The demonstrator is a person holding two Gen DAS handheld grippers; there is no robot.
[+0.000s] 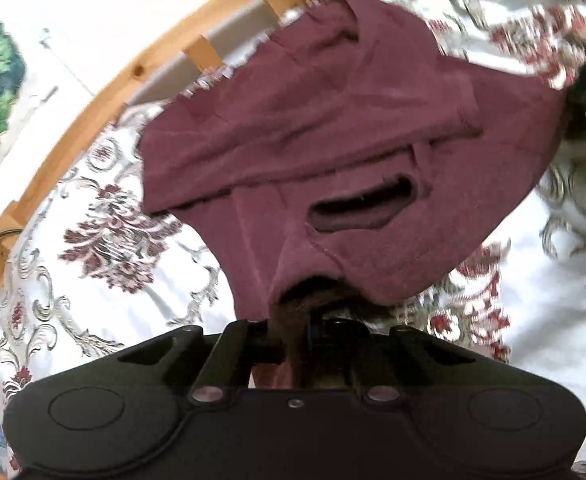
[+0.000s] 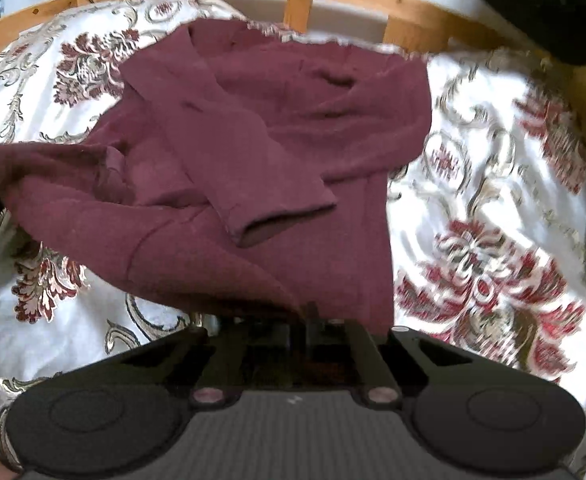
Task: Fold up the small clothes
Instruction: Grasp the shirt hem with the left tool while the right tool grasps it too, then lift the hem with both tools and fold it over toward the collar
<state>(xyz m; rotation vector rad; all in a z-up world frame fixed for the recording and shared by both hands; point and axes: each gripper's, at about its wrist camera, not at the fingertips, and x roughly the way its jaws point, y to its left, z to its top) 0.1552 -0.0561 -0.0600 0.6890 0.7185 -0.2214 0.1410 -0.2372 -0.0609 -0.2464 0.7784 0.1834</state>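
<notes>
Floral bedspread [image 2: 473, 152] beneath, the maroon sweater [image 2: 253, 140] is pinched at its near hem by both left gripper [image 1: 293, 320] and right gripper [image 2: 309, 320] jaws; soft, limp cloth, best gripped at hem corners

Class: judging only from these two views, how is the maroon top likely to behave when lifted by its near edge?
The maroon top probably flops: it sags and creases between the left gripper and right gripper. Its folded sleeve may slide off. It seems light.
</notes>
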